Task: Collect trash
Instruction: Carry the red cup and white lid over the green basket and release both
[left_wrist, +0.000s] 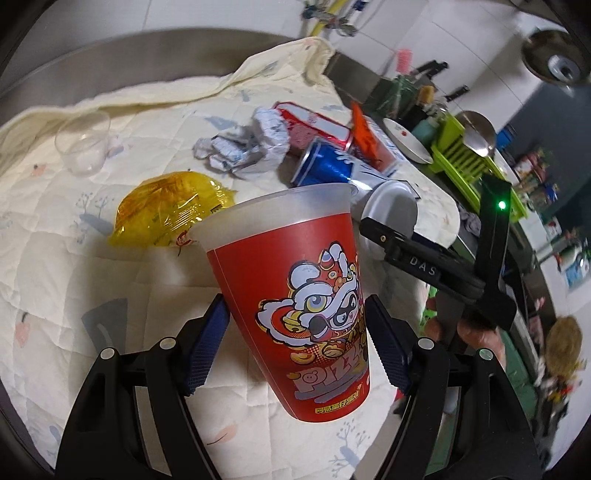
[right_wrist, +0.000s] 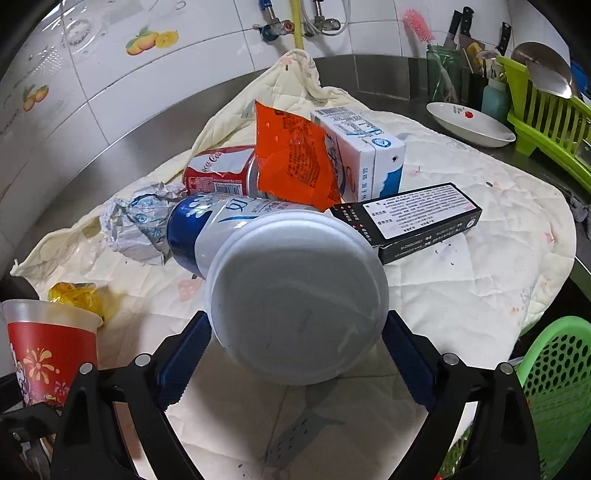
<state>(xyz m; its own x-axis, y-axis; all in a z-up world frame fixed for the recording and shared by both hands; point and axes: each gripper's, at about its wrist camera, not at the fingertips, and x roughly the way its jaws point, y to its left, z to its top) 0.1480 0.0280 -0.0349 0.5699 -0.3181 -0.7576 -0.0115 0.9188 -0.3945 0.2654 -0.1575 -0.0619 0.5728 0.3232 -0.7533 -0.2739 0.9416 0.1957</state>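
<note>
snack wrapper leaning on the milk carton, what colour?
Orange snack wrapper, printed with text; right wrist view shows it best.

Red lion-print cup (left_wrist: 295, 295) tilts above the quilt; white-capped blue bottle (right_wrist: 295, 288) lifted.

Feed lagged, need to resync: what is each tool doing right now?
Left tool: closed on the red paper cup.
Right tool: holding the white foam bowl between its pads.

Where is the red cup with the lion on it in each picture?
Left wrist view: the red cup fills the lower middle, tilted, between the left gripper's jaws.
Right wrist view: the same cup peeks in at the bottom left corner.
Shared landmark: the yellow wrapper lying just beyond the cup.
</note>
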